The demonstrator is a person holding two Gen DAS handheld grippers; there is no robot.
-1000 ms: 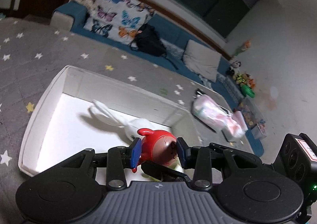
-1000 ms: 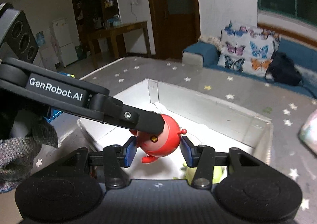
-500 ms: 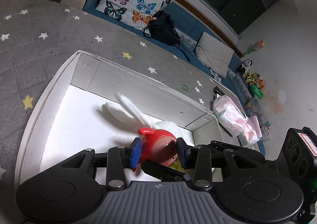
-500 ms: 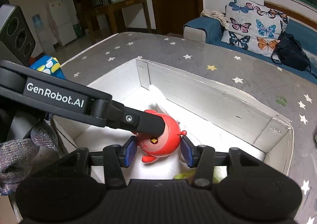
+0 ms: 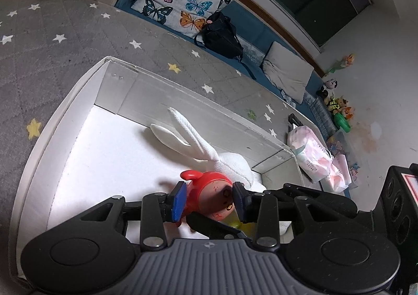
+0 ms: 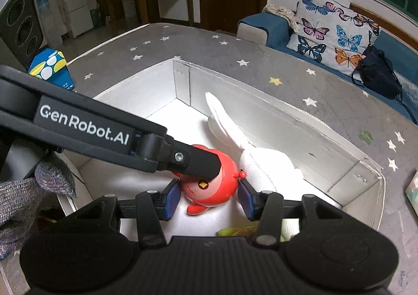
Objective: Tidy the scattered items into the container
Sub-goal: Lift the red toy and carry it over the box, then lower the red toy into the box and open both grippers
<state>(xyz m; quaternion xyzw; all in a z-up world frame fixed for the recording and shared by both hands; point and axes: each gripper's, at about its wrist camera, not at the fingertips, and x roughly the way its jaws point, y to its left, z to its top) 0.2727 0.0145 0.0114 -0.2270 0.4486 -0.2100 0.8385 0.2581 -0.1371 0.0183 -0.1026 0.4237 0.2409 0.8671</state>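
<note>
Red round toy (image 5: 213, 194) low inside white box (image 5: 65, 122), near end, just off or on the floor of it; can't tell which. Flanked by both claws at once: left claw (image 5: 209, 199) blue pads close on either side, contact looked likely on one side, so clamped or nearly, can't tell for sure. Right claw (image 6: 207, 197) pads standing slightly apart from the toy, a gap visible each side, so apart. Left claw's finger (image 6: 193, 161) lying across top of toy in right wrist view. White knit rabbit (image 5: 209, 148) already in the box, just beside toy on the far side, ears toward far wall. Something yellow-green (image 6: 235, 231) also in the box at near edge, mostly hidden. Judged: mostly through this placement, release left. Outside on starred grey mat (image 5: 52, 34): pink-white pack (image 5: 313, 156) right of box, blue carton (image 6: 51, 68) left. Probably still to collect.
</note>
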